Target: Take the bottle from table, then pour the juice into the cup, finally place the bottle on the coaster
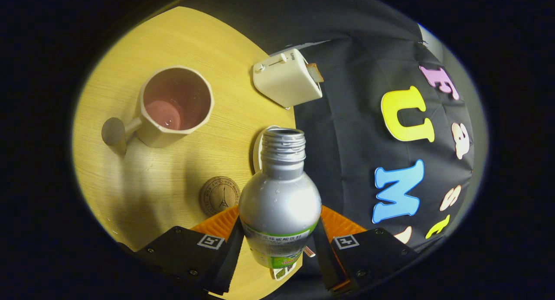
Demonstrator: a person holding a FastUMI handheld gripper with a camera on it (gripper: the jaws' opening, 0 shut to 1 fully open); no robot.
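My gripper (279,230) is shut on a silver bottle (279,196), one finger on each side of its labelled body. The bottle's open threaded neck points away from the fingers, and the whole view is tilted. A beige faceted cup (175,105) with a handle stands on the wooden table (182,40) well beyond the left finger; pinkish liquid lies in its bottom. A round cork coaster (220,196) lies flat on the table just ahead of the left finger, beside the bottle's shoulder.
A white toaster (286,76) with a slice of bread in it stands at the table's far edge by the black cloth wall. The rim of a white round object (256,150) peeks out behind the bottle's neck.
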